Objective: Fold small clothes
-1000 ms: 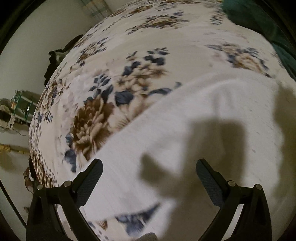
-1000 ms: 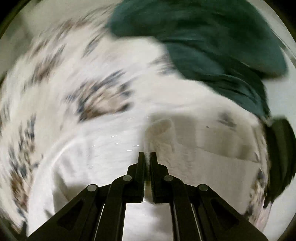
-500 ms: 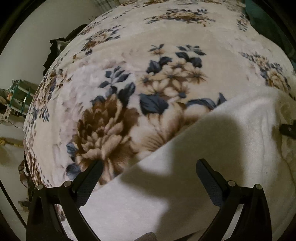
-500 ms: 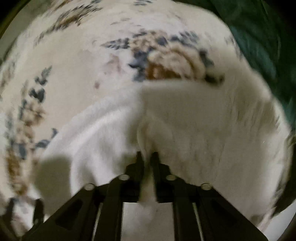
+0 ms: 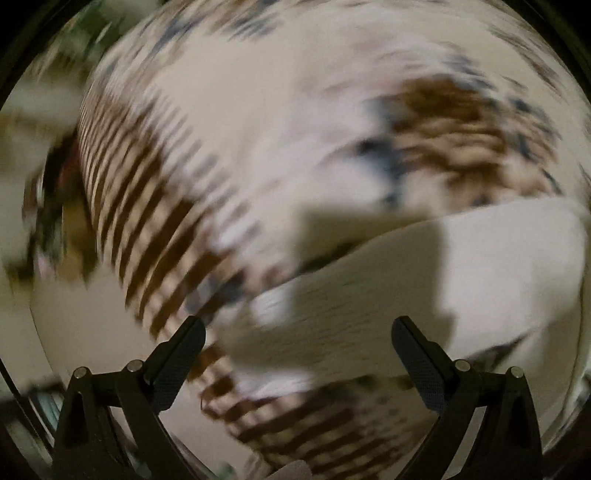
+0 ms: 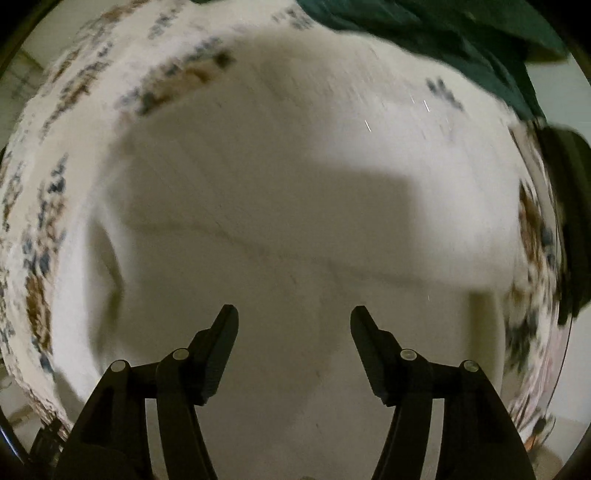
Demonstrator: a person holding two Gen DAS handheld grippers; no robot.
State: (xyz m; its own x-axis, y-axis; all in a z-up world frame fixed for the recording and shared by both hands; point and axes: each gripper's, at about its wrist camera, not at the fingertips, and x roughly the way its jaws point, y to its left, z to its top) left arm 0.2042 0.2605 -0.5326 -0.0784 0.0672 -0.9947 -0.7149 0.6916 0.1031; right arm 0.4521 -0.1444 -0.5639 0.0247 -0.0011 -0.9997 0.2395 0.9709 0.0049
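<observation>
A white garment (image 6: 295, 206) lies spread on a floral blanket (image 6: 40, 206) and fills most of the right wrist view, with a fold line across its middle. My right gripper (image 6: 294, 325) is open and empty just above it. In the blurred left wrist view the garment's left corner (image 5: 461, 280) lies near the blanket's striped border (image 5: 147, 206). My left gripper (image 5: 298, 339) is open and empty above that corner.
A dark green cloth (image 6: 443, 33) lies at the far right of the blanket. A dark object (image 6: 569, 221) sits at the right edge. The blanket's edge drops off to the floor (image 5: 74, 314) on the left.
My right gripper has opened and let go of the white garment, which now lies flat. My left gripper has swung left toward the blanket's striped edge and stays open.
</observation>
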